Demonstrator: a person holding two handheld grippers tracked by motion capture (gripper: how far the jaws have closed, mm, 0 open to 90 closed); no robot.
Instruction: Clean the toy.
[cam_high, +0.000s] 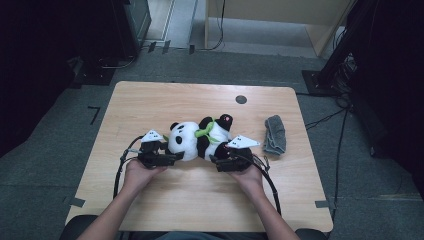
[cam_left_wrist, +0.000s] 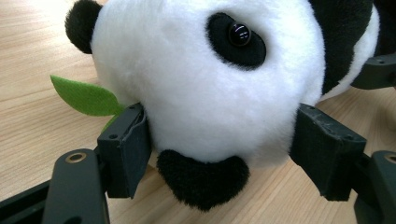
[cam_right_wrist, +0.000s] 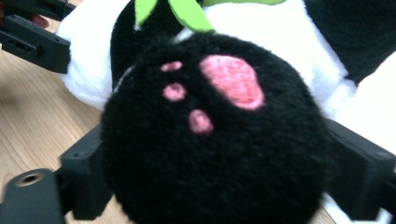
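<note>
Seen from above, a plush panda (cam_high: 200, 140) lies on its side near the middle of a light wooden table (cam_high: 150, 100), its white head pointing toward the left edge and its black feet toward the right edge. A person seated at the near edge holds a two-jaw tool in each hand. At the left, the left gripper (cam_high: 172, 157) meets the panda's head, and the left gripper view shows its two black jaws spread wide to either side of the white face (cam_left_wrist: 205, 93), their pads touching the fur just above the black ear at the bottom of the picture; whether they squeeze the head or merely rest against it cannot be told. A green felt leaf (cam_left_wrist: 86, 98) pokes out beside the left-hand jaw in that view, lying on the wood. At the right, the right gripper (cam_high: 220, 162) sits at the toy's lower end, and the right gripper view shows its jaws set on both sides of a round black paw (cam_right_wrist: 215, 140) stitched with pink pads, pressed into the plush. A folded grey cloth (cam_high: 275, 134) lies near the right edge, apart from the toy, and a dark round grommet (cam_high: 241, 99) sits near the far edge.
</note>
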